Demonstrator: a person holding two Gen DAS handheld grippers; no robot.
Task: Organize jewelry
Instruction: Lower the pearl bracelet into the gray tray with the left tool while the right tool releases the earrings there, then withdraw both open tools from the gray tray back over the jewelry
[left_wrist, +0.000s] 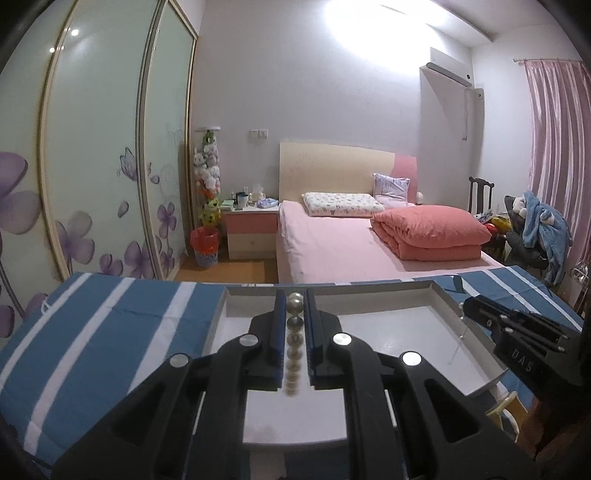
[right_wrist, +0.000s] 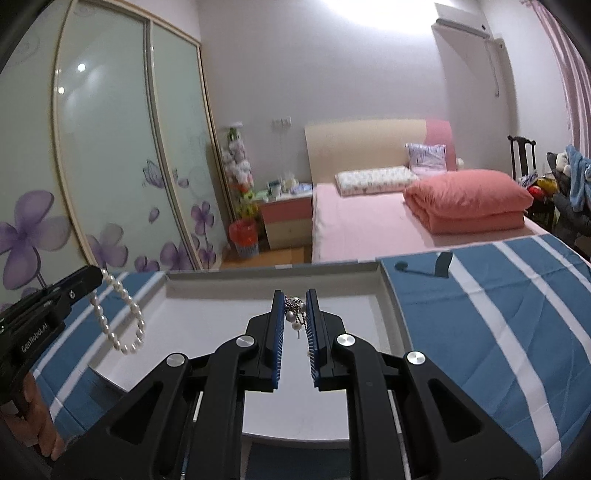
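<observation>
So my left gripper (left_wrist: 294, 306) pinches the pearl bracelet (right_wrist: 120, 317), my right gripper (right_wrist: 295, 299) the chain necklace (right_wrist: 297, 314), over the tray's (right_wrist: 391, 295) far edge; neither is laid down yet.

Black gripper (right_wrist: 294, 299) frames, blue ribbed pads (right_wrist: 312, 325), round silver screws (right_wrist: 245, 340).

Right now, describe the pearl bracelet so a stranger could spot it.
Find the shallow white tray on the blue striped cloth. At its left edge, the left claw dangles the pearl bracelet, a loop of round white beads, unlike the silvery chain piece in the right claw.
</observation>
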